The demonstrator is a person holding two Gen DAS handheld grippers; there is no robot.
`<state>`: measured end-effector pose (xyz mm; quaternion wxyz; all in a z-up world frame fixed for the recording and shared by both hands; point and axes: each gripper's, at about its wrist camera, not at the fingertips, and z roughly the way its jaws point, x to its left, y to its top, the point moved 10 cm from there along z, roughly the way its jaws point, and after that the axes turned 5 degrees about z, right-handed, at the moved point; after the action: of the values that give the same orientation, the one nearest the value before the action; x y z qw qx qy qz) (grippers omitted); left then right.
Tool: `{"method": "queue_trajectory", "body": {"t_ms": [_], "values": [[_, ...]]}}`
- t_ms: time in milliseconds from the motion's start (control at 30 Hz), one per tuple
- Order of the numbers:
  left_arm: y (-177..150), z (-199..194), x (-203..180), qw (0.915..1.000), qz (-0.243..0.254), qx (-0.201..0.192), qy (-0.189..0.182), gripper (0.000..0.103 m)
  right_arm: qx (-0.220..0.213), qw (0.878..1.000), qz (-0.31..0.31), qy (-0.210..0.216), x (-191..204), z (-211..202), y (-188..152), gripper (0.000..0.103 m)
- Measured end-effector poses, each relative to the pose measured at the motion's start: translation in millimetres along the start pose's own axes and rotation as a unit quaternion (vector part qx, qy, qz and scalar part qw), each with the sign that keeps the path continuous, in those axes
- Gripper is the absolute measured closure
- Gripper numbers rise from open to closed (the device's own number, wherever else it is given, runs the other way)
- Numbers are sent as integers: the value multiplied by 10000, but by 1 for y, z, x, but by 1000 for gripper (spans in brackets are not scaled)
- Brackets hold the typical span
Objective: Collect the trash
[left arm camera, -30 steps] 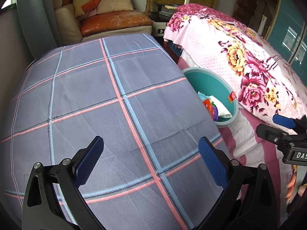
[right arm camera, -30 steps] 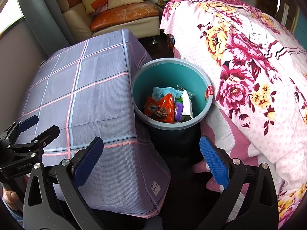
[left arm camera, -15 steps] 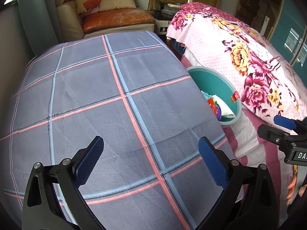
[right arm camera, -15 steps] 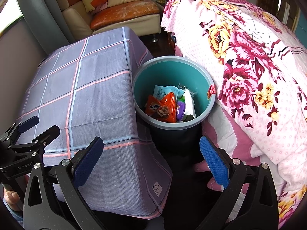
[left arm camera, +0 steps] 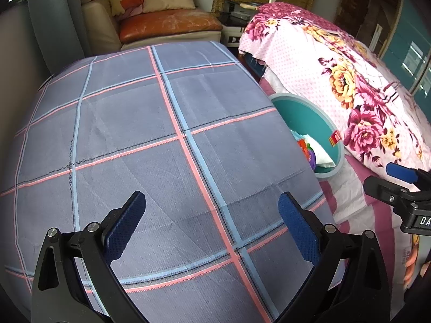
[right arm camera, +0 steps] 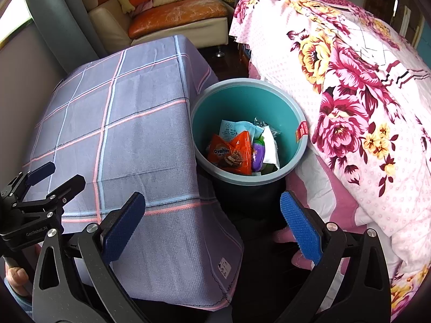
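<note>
I have both grippers up over the near end of the table (left arm camera: 113, 123), and neither has anything between its fingers. My left gripper (left arm camera: 212, 226) is spread wide, its blue pads (left arm camera: 126, 223) hanging above the checked cloth (right arm camera: 145, 134) with bare fabric showing in the gap. My right gripper (right arm camera: 212, 223) is just as wide open and looks down past the table's right edge at the bin (right arm camera: 277, 99), which stands upright on the floor with its round mouth facing straight up, squeezed between the hanging cloth on its left and the flowered bedspread (right arm camera: 350, 86) on its right; the rim touches or nearly touches both. The trash lies at the bottom of the bin: an orange Ovaltine wrapper (right arm camera: 229, 153) with its print facing up and its long side running left to right across the bin floor, a pale blue packet (right arm camera: 231, 129) behind it, a purple piece (right arm camera: 259, 154) just to its right, and a white wrapper (right arm camera: 270, 145) leaning against the right wall with its long axis running from the far side toward me. From the left camera I see only a slice of the bin's inside past the table edge. In the right camera my left gripper shows at the lower left, open too, with a hand (right arm camera: 14, 277) under it. A sofa (left arm camera: 167, 24) sits beyond the table's far end.
</note>
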<state>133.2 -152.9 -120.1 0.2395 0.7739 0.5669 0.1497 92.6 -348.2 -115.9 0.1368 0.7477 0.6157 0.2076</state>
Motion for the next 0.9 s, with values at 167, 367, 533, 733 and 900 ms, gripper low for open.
{"method": "queue_trajectory", "body": {"t_ms": [167,367,533,733,900], "values": [[1,2,3,10000,-25,25,-3,4,26,10000,-23,-12,2,2,3,7],[3,6,9,10000,-49,59,0,4,47,10000,-24,-29,4,5,8,7],[3,8,15,10000,-81,55,1,4,72,9999,-30,-63,5,8,11,7],[5,12,21,9999,-74,96,22,4,85,9999,-45,-107,6,10,14,7],[4,17,28,9997,-169,155,-14,4,113,9998,-46,-127,7,13,15,7]]}}
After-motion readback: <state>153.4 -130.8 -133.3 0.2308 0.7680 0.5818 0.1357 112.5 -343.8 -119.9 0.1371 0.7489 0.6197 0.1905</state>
